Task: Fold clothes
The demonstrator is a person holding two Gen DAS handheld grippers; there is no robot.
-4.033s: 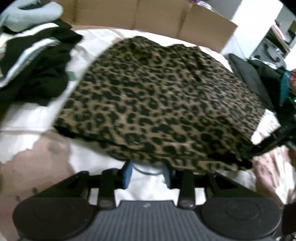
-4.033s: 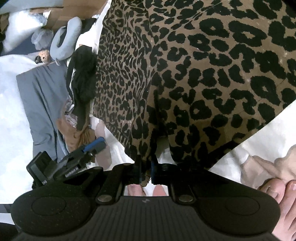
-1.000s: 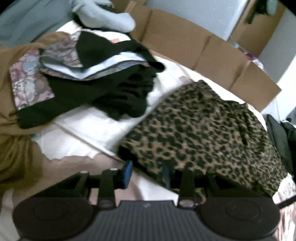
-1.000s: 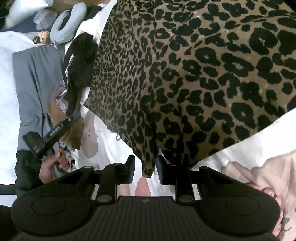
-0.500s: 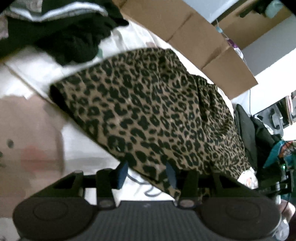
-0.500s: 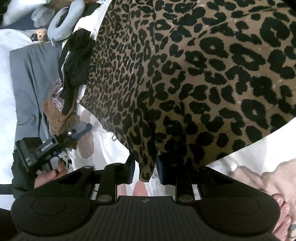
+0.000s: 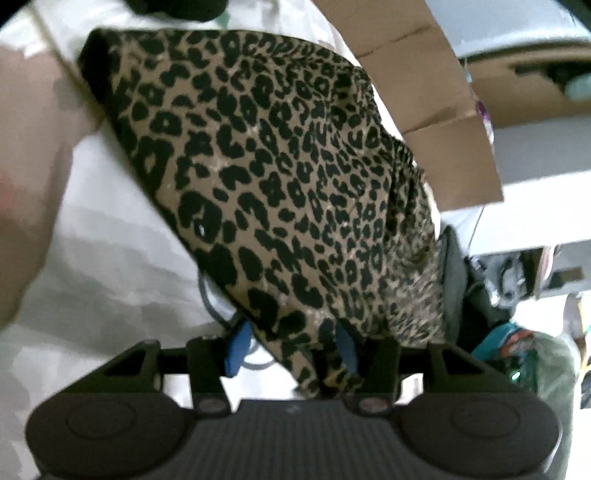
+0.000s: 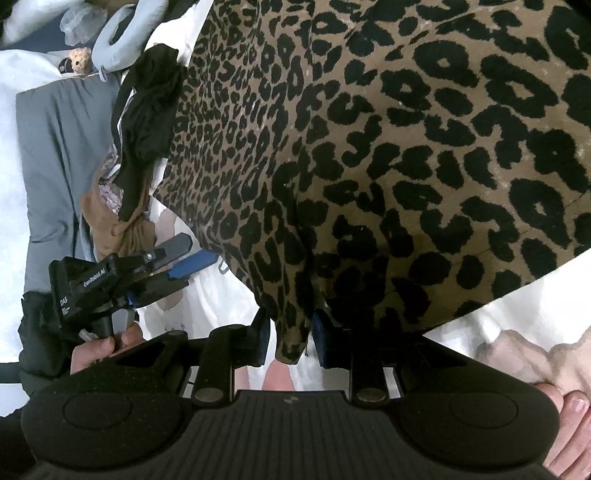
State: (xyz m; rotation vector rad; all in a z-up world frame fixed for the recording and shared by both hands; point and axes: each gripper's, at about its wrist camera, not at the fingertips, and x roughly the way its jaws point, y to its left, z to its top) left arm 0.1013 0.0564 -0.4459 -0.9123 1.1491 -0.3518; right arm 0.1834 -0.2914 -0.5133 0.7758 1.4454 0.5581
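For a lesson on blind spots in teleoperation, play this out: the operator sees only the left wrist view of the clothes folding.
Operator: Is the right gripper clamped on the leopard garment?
Observer: No. The right gripper is open; a corner of the leopard garment hangs between its fingers.
Operator: What lies past the garment?
Observer: A grey cloth, spread flat.
Operator: Anything else?
Observer: A light-blue neck pillow above that cloth.

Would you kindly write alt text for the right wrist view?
A leopard-print garment fills most of the view, one corner hanging between the open right gripper. At left, the left gripper hovers over a white sheet, near black clothes.
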